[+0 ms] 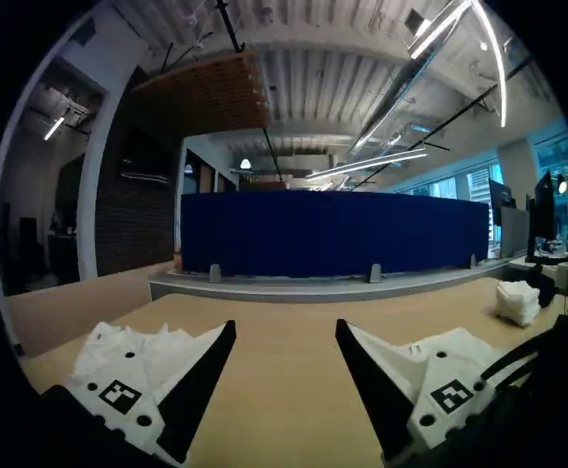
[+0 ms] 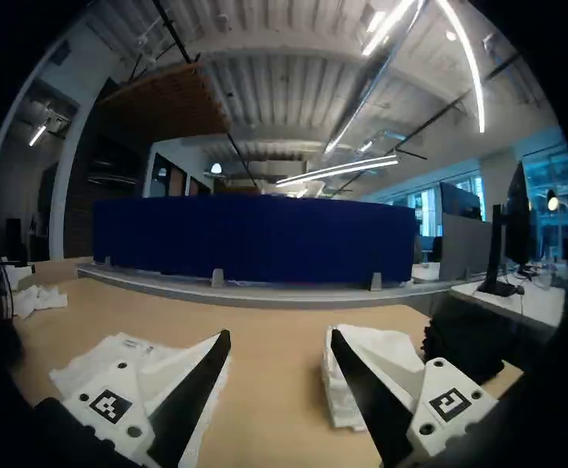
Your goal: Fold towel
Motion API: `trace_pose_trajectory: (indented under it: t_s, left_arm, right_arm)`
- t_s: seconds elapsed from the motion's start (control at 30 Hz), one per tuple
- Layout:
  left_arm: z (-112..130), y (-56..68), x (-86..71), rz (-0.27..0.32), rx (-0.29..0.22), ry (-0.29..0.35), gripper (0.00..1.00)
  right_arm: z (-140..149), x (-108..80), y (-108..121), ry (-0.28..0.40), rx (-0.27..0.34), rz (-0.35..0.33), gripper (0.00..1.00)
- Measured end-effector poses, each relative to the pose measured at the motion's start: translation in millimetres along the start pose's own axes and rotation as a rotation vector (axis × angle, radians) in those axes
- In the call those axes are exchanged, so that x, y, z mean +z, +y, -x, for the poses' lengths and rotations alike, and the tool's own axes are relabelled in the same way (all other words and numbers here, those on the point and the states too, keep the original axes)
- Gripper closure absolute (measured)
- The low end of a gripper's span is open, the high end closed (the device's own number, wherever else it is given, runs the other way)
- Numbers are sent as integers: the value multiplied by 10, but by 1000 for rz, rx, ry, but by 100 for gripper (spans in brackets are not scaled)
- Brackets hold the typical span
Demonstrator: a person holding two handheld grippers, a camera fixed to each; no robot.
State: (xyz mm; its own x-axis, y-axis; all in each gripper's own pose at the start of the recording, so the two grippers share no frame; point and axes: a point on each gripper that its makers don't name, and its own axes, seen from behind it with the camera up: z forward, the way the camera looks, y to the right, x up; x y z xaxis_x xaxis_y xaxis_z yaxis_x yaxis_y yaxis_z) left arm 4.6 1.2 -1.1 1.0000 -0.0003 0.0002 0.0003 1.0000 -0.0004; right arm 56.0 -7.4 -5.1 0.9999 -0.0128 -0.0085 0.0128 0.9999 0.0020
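Each finger base carries a black-and-white square marker [image 1: 120,395], a code pattern rather than words. The left gripper [image 1: 284,324] is spread open over the wooden table [image 1: 284,390], gripping nothing. A crumpled white towel [image 1: 140,337] lies behind its left finger, and a small folded stack [image 1: 516,302] sits far right. The right gripper [image 2: 278,333], likewise open and empty, has a folded towel pile [image 2: 385,343] by its right finger, a flat towel [image 2: 128,345] by its left, and dark cloths [image 2: 463,335] at the right.

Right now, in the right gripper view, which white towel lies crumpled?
The far-left towel, loosely bunched; the towel stack by the jaws is neatly folded.
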Motion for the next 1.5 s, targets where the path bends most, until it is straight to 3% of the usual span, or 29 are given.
trace_pose_trajectory:
  t_s: [0.1,0.47,0.67,0.87,0.97,1.3,1.5]
  left_arm:
    - [-236,60,-51,4,1,-2,5]
    - [-1447,241,-212,37,36,-41,5]
    - [-1787,265,-193,51,32,-21,5]
    - [-1916,303,-137,66,22,-12,5]
    - [-1869,372,-119,89,31,-32,5]
    - [-1557,587,-111,217,74,-178,5]
    - [-1408,630,-115,282,111,-262,5]
  right_arm:
    - [-303,-15,10,-2,-4,6,0]
    - [-1658,-73,7,6,7,16,0]
    - [-2067,-94,34,41,11,25,0]
    - [-2124,-80,60,41,11,30,0]
    - [-2095,-75,44,29,5,23,0]
    - [-1894,-62,-111,-78,-41,-72,0]
    - [-1683,-122,-328,-185,-107,-189,0]
